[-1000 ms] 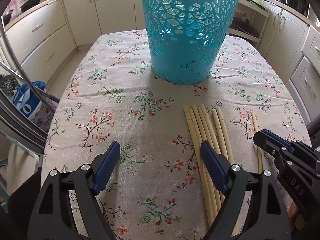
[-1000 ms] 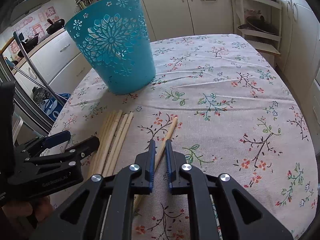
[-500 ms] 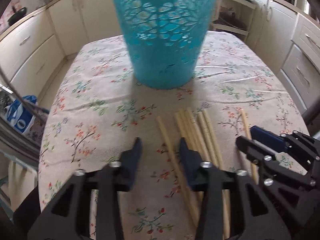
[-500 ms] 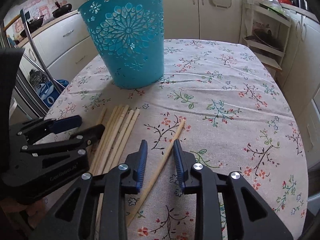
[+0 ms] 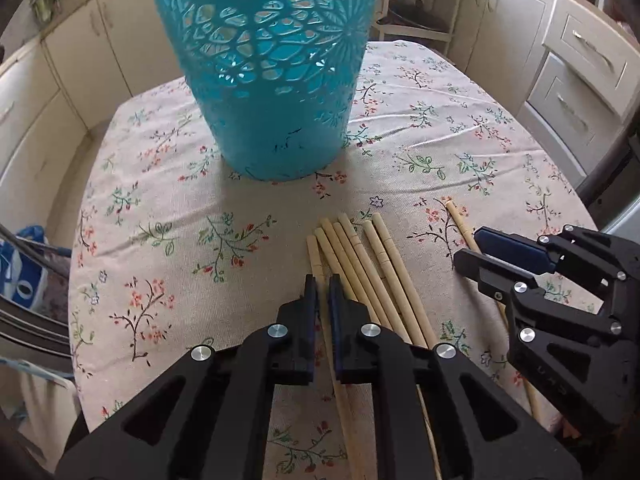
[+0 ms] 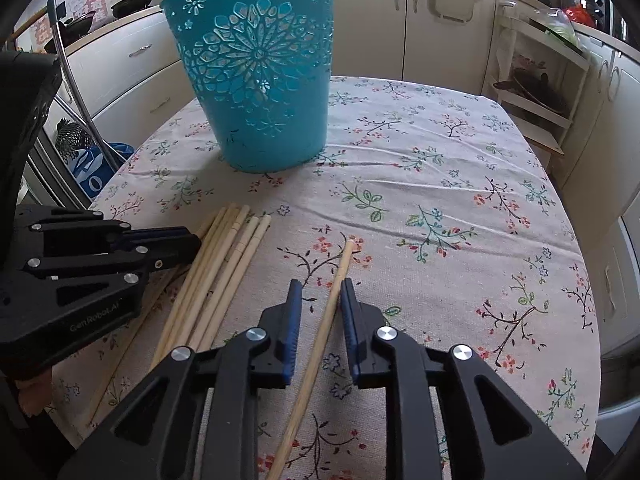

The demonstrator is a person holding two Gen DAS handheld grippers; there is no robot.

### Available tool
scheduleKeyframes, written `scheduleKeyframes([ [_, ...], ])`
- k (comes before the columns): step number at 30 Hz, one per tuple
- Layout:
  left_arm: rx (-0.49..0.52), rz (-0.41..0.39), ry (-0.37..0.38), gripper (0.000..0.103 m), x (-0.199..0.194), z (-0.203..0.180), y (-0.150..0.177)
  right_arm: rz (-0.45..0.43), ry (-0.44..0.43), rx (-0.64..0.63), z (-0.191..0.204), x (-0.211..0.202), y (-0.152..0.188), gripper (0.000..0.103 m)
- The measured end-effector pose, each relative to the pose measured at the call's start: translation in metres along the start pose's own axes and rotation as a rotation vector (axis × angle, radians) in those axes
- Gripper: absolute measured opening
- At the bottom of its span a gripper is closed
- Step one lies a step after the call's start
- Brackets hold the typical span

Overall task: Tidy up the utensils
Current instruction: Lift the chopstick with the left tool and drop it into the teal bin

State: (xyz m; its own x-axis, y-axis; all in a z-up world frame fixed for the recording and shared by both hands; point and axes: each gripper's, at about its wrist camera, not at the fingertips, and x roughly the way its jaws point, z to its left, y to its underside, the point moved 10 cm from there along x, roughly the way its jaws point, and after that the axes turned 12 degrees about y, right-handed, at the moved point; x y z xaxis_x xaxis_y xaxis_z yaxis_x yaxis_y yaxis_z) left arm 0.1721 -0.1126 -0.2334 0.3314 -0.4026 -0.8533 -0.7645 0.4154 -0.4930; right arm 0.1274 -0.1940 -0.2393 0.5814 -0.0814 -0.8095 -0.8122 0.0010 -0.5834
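From the left wrist, the left claw [image 5: 323, 292] is clamped on the leftmost chopstick [image 5: 314, 254] of the bundle [image 5: 368, 264] at six o'clock on the floral worktop [image 5: 160, 240], the turquoise basket [image 5: 272, 80] at twelve. From the right wrist, the right claw [image 6: 320, 308] is opening around a lone chopstick [image 6: 340, 276] (pads not pressing it), with the bundle at nine o'clock.

Floral tablecloth [image 6: 440, 184]; cream cabinets [image 6: 372, 16]; open shelf rack [image 6: 536, 80].
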Motion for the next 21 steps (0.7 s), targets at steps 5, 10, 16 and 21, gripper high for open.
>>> scheduleKeyframes([
  [5,-0.057,-0.077,0.055,0.004,-0.026,-0.004,0.003,-0.005,0.000,0.007,-0.001,0.000,0.000,0.019],
  [10,-0.050,-0.270,0.154,0.005,-0.093,-0.019,-0.021,-0.007,0.010,-0.002,0.000,-0.001,0.000,0.020],
  [16,-0.045,-0.549,0.205,0.005,-0.189,-0.020,-0.085,-0.008,0.012,-0.004,0.000,-0.001,0.001,0.020],
  [21,-0.070,-0.789,0.174,0.005,-0.244,-0.007,-0.152,-0.009,0.009,-0.004,0.001,-0.001,0.001,0.020],
])
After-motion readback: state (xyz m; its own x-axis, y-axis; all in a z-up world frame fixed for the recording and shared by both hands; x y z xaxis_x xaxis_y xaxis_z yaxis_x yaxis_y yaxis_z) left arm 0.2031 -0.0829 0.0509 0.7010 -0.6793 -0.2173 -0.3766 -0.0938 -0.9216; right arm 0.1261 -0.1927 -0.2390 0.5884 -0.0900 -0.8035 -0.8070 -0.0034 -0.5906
